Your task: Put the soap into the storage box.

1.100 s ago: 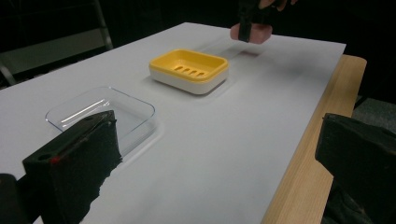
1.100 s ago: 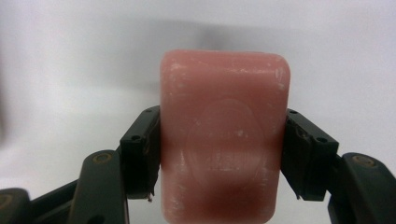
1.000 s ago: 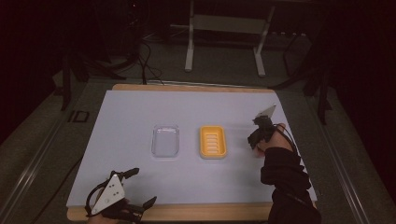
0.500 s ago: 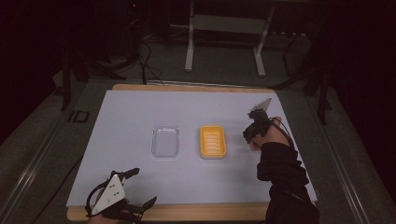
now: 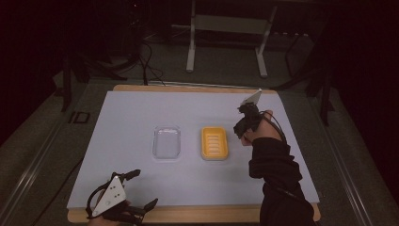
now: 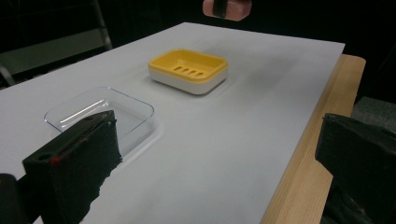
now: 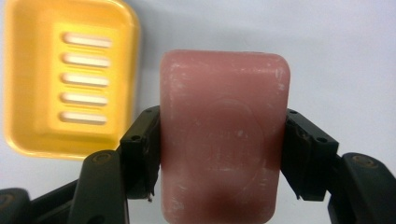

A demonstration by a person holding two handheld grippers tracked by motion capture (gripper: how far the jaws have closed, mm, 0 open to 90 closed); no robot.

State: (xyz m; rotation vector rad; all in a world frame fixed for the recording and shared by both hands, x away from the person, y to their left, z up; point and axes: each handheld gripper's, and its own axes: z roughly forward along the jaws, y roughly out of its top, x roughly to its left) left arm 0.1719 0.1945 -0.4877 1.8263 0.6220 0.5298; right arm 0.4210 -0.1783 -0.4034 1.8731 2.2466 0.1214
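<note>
Right gripper (image 7: 219, 154) clamped on the pink soap bar (image 7: 224, 135), moved from the desk's right edge toward the yellow soap dish (image 5: 214, 143); bar airborne just beside it, drop looked next. Left gripper (image 5: 123, 203) idle, jaws wide, near edge.

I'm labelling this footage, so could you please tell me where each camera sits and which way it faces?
High view: above the person's side, looking forward and down on the table; shows both forearms, the left claw and right claw.
Left gripper view: rides the left claw, low over the table, looking across at the clear tray and yellow soap dish; its own open jaws show.
Right gripper view: rides the right claw, looking down; its jaws clamp a pink soap bar.
All three views share the soap dish.
</note>
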